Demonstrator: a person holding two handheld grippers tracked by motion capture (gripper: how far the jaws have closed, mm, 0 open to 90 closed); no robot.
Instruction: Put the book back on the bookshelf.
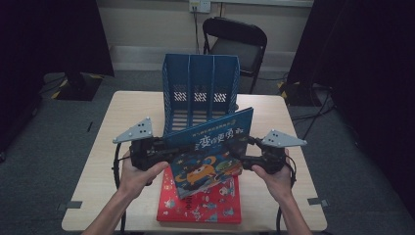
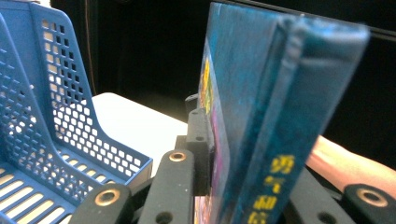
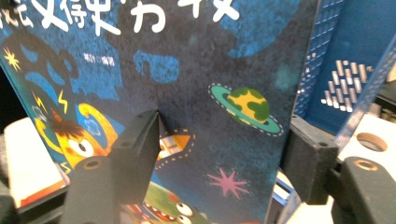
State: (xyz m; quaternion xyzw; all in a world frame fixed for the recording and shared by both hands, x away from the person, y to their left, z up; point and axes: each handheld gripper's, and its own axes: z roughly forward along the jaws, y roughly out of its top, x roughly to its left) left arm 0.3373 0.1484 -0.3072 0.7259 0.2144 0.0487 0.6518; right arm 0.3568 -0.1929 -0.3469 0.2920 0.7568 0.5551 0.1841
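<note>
A blue picture book with white title letters hangs tilted above the table, its cover towards me. My left gripper is shut on its left end; in the left gripper view the spine stands between the jaws and one pad presses the cover. My right gripper is at the book's right end. In the right gripper view its jaws stand wide apart, one in front of the cover and the other past the book's edge.
A red book lies flat under the held one near the table's front edge. A blue three-slot file rack stands just behind. A black chair sits beyond the table.
</note>
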